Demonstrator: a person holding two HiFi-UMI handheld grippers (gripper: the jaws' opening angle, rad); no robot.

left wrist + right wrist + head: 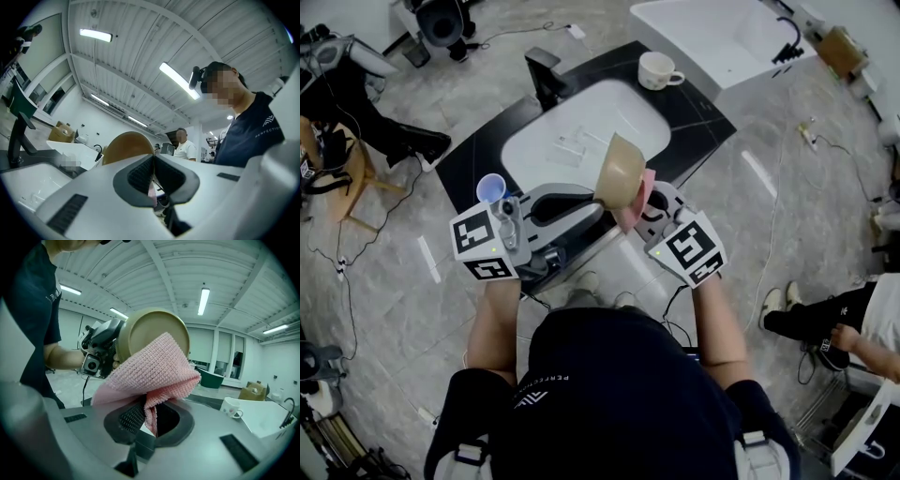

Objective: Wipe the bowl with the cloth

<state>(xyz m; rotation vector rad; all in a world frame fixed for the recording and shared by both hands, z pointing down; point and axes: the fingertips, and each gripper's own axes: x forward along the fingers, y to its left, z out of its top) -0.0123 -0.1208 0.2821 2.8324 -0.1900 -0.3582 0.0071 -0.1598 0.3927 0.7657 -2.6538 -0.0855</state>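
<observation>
A tan bowl (619,169) is held up on edge over the sink, its rim pinched by my left gripper (592,199), which is shut on it. In the left gripper view the bowl (125,146) rises just behind the closed jaws of the left gripper (153,160). My right gripper (643,212) is shut on a pink waffle cloth (636,201). In the right gripper view the cloth (154,366) bunches out of the right gripper (149,414) and lies against the bowl (149,326), covering its lower part.
Below the bowl is a white sink basin (581,131) set in a black counter (698,112), with a dark faucet (546,77), a white mug (656,70) and a blue cup (491,187). A white tub (722,37) stands beyond. A seated person (862,323) is at the right.
</observation>
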